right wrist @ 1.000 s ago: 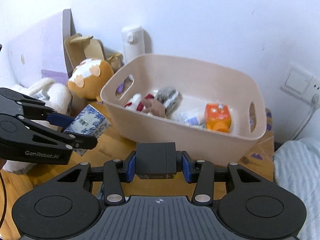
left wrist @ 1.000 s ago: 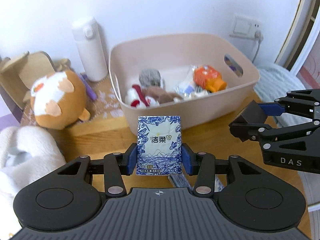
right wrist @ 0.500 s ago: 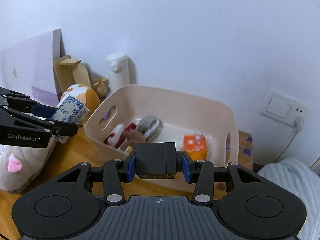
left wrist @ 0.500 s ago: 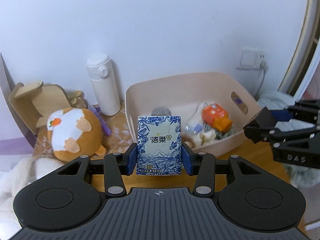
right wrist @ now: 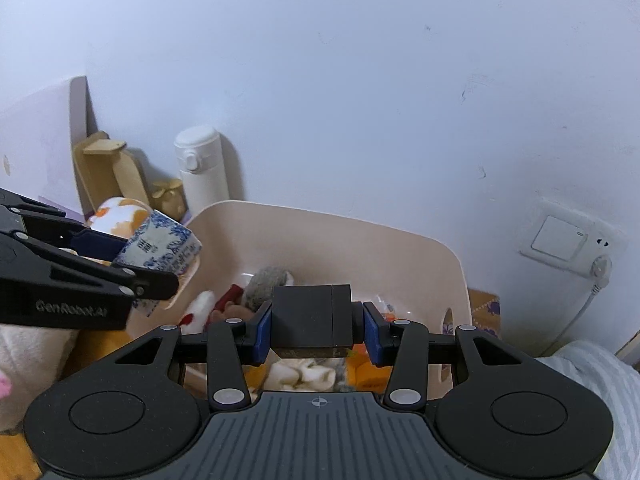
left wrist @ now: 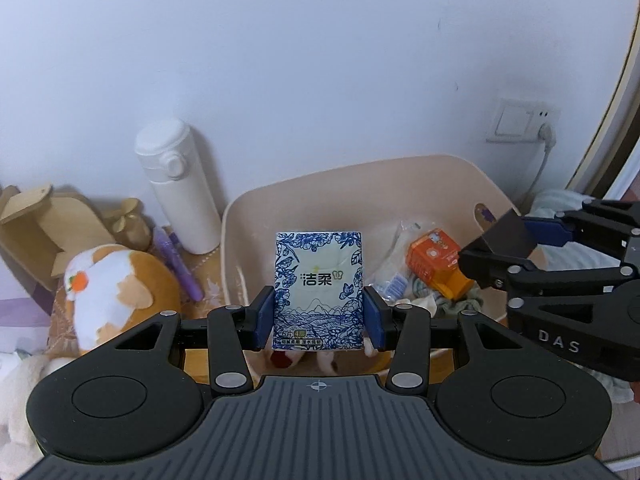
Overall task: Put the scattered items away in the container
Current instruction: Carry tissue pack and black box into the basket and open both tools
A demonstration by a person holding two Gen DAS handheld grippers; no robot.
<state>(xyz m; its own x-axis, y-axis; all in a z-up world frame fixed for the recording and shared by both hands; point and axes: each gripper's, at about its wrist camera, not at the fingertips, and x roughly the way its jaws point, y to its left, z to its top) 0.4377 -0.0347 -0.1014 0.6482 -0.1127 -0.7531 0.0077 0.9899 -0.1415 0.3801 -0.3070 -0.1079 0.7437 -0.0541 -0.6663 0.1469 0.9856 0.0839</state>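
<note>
My left gripper [left wrist: 319, 314] was matte black: two round housings with circular recesses flanked a ribbed grey centre plate marked with a small white crosshair. Angular black linkage arms with silver pivot screws ran forward from that plate to my fingers [left wrist: 265, 317], which wore dark blue pads. My right gripper [right wrist: 319, 330] was built the same way. Seen from the side, one body carried pale "DAS" lettering [left wrist: 559, 342], and the other read "GenRobot.AI" [right wrist: 71, 307] in grey.
</note>
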